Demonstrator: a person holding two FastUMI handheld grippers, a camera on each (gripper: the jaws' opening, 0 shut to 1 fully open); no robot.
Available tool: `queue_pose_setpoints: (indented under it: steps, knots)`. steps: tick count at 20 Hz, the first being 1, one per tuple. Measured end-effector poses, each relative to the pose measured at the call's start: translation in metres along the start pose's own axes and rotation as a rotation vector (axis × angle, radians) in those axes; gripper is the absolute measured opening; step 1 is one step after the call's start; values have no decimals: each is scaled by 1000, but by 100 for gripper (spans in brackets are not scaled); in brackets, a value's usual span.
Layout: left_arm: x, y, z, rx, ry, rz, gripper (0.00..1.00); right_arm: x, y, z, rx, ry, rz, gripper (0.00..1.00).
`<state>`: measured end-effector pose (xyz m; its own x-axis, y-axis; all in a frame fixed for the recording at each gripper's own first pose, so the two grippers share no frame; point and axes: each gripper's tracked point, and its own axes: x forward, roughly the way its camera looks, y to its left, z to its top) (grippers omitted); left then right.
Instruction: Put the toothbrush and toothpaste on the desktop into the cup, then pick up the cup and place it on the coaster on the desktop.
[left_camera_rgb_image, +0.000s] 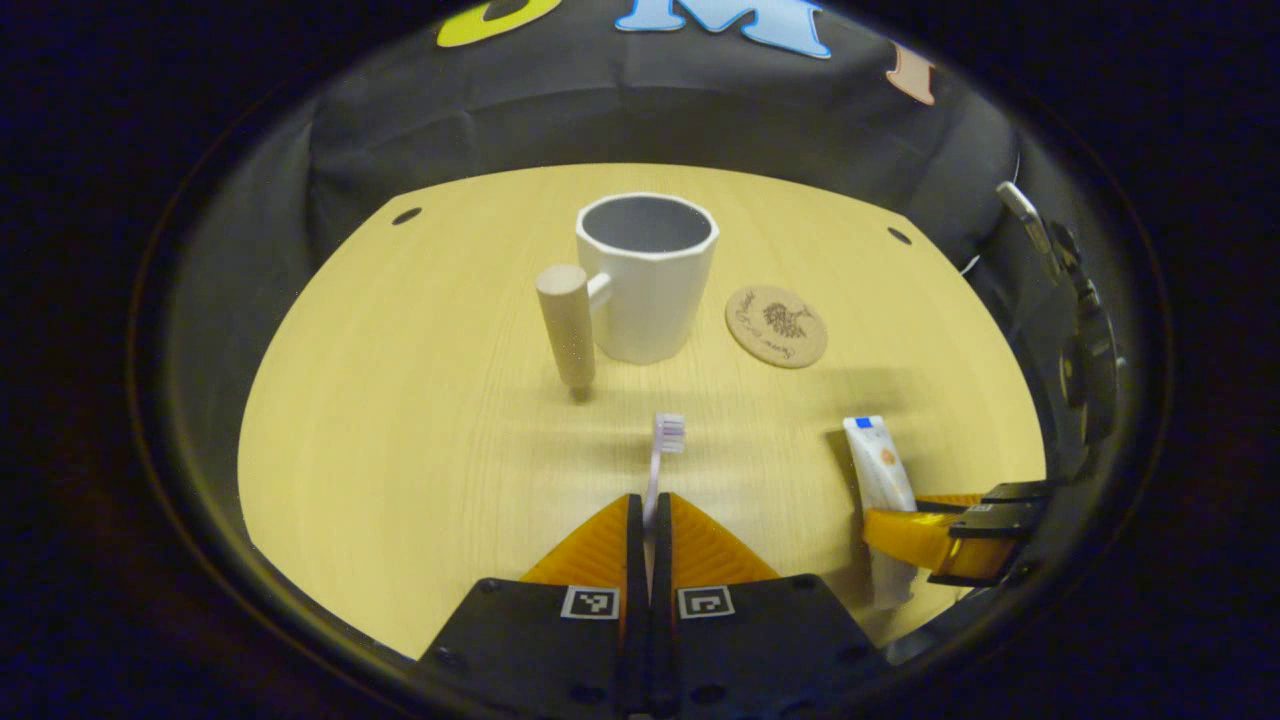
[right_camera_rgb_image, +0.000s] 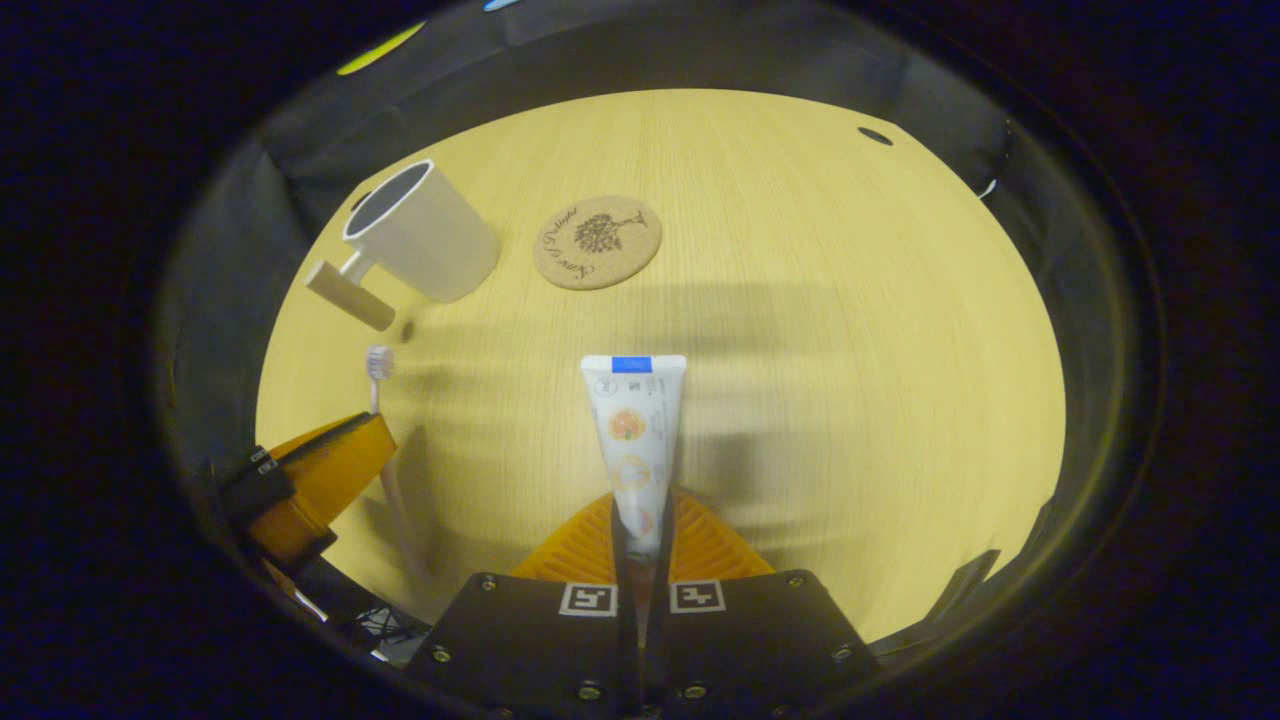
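My left gripper (left_camera_rgb_image: 650, 505) is shut on the toothbrush (left_camera_rgb_image: 662, 455), whose brush head points toward the cup. The white cup (left_camera_rgb_image: 648, 272) with a wooden peg handle (left_camera_rgb_image: 567, 322) stands upright ahead, its mouth showing nothing inside. A round cork coaster (left_camera_rgb_image: 776, 326) lies just right of the cup. My right gripper (right_camera_rgb_image: 640, 505) is shut on the white toothpaste tube (right_camera_rgb_image: 634, 430), which sticks forward above the table. The right gripper (left_camera_rgb_image: 915, 535) and the toothpaste tube (left_camera_rgb_image: 878, 465) also appear in the left gripper view. The left gripper (right_camera_rgb_image: 345, 450), toothbrush (right_camera_rgb_image: 378, 365), cup (right_camera_rgb_image: 420, 235) and coaster (right_camera_rgb_image: 597, 242) appear in the right gripper view.
The pale wooden desktop (left_camera_rgb_image: 400, 450) has small dark holes near its far corners (left_camera_rgb_image: 406, 215). Black cloth walls surround the table on all sides. Open tabletop (right_camera_rgb_image: 850, 350) lies to the right of the coaster.
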<state>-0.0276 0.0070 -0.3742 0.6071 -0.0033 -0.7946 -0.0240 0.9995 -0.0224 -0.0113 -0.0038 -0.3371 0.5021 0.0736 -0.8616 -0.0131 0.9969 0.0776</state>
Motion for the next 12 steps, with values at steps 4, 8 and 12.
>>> queue_pose_setpoints:
  steps: [4,8,12]
  knots:
    - [-35,8,43,-49,-102,-33,7,-9,-3,5,19,-24,4,5]
    - [-75,16,100,-80,-207,-55,7,-13,-2,7,36,-34,15,5]
    - [-91,13,157,-123,-304,-89,7,-16,1,8,47,-38,28,5]
